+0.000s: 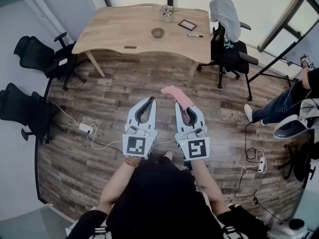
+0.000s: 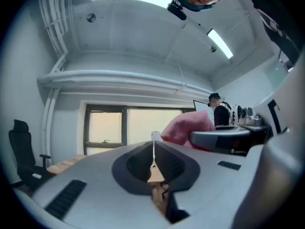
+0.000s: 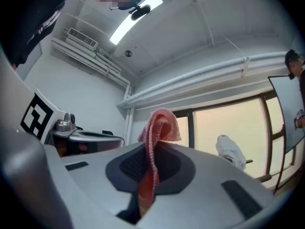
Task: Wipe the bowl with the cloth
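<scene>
From the head view, the person stands over a dark wood-plank floor with both tools held level and side by side. The left gripper has its jaws pressed together with nothing in them. The right gripper is clamped on a pink knitted cloth, which sticks out past its tips. Well beyond both stands a light wooden table. Near its middle sits what looks like a small brown bowl, though it is too far off to make out clearly. It is well apart from the cloth and both grippers. A small potted plant and a dark-framed flat rectangle lie further back on the table. A black office chair draped with a grey garment stands at the table's right end.

In the left gripper view the two dark pads meet in a thin line, empty, with a strip of the table showing just beyond. The pink cloth rises just to the right.

In the right gripper view the jaws are closed on the cloth. It runs up between the pads and folds over above the tips.
</scene>
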Demonstrator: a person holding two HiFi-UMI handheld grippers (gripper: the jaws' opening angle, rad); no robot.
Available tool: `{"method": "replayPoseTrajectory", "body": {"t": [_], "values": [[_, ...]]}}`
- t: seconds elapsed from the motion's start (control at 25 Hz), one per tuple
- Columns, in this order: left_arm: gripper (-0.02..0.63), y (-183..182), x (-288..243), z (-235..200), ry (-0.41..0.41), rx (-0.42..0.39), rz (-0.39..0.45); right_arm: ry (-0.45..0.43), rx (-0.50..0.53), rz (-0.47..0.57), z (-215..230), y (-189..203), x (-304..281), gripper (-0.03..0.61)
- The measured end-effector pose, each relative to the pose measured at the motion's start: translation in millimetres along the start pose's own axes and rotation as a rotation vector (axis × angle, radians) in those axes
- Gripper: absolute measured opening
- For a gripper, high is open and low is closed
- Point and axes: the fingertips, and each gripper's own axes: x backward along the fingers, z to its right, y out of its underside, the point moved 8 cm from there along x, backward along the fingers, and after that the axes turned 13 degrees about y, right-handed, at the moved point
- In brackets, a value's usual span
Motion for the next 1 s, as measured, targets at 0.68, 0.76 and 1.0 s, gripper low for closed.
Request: {"method": "replayPoseTrajectory", "body": {"t": [0.68, 0.76, 1.0], "values": [[0.015, 59, -109, -156, 0.075, -0.159, -0.062, -0.082, 0.096, -0.132, 18, 54, -172, 0.016], [0.015, 65, -121, -182, 0.105, -0.122, -0.043, -0.067, 0.134, -0.131, 18, 60, -199, 0.017], [0.015, 87, -158, -255, 0.133, -0.109, -0.100, -0.004, 0.209, -0.193, 34, 75, -279, 0.016]]}}
